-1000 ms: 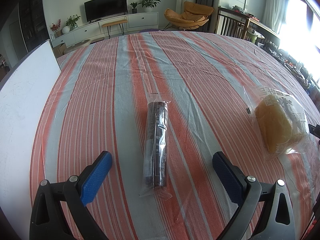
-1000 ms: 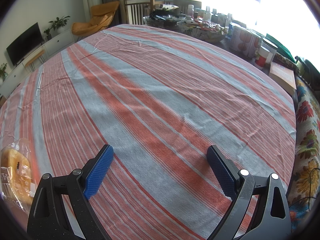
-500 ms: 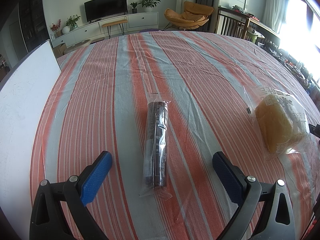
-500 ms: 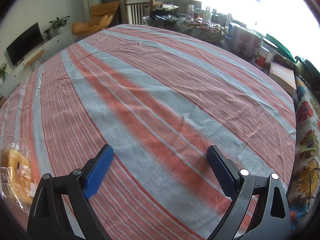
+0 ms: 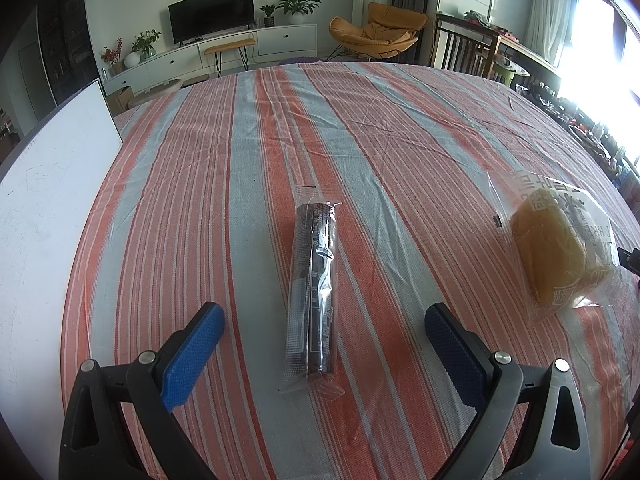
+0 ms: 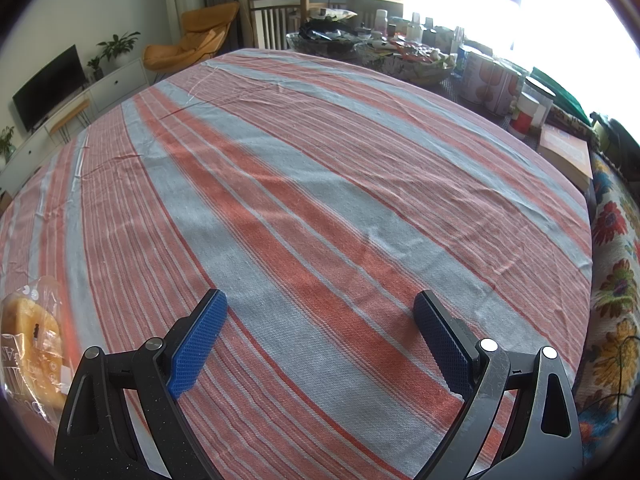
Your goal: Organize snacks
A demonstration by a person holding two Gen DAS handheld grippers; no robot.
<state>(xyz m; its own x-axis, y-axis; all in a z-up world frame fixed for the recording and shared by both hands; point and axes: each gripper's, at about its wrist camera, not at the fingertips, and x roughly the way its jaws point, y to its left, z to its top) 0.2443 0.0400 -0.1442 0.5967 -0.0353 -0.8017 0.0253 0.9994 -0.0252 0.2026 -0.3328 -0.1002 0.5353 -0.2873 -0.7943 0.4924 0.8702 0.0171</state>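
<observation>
Plainly, both sets of jaws stand wide apart and hold nothing. The left gripper hangs low over the striped tablecloth with the near end of the dark roll snack, sealed in a clear wrapper, lying between its blue pads; neither pad looks to be touching it. The roll's long axis runs near to far, almost in line with the gripper's own forward line, leaning slightly right toward its far end, where the crimped seal points at the far edge of the table.

To take it well, I would judge it best to come down a little farther along the roll, toward its middle, and close across the short width, so the pads meet the firm body and not just loose film at the near seal.

Off to the right lies the bagged bread, well apart from the roll. The right gripper hovers over bare cloth, with that bread at its near left.
</observation>
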